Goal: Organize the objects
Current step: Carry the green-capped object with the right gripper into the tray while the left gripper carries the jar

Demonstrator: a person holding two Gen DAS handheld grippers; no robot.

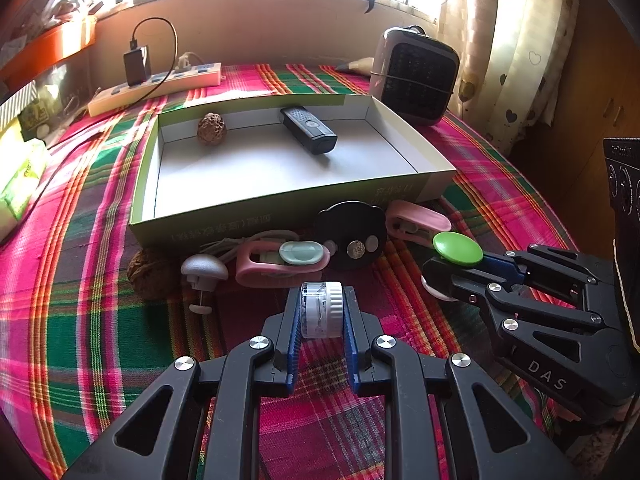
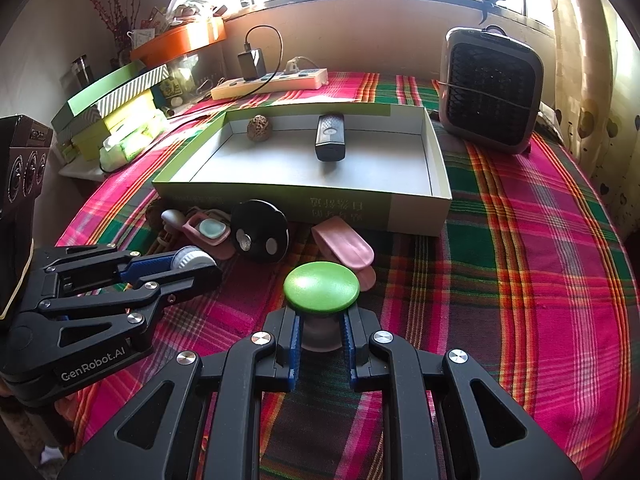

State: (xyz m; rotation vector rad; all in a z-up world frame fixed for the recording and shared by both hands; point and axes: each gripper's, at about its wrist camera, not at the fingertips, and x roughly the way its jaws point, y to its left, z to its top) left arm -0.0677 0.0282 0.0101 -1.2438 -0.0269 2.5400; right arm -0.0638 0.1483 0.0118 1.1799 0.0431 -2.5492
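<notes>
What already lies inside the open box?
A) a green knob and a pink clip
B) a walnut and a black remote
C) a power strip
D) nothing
B: the walnut and the black remote lie on the white floor of the box.

green knob; pink-green plaid cloth; white-lined box

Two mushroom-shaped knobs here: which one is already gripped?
The green-capped knob, clamped by its stem in the right gripper. The silver-capped knob lies loose on the tablecloth beside the pink clip.
</notes>
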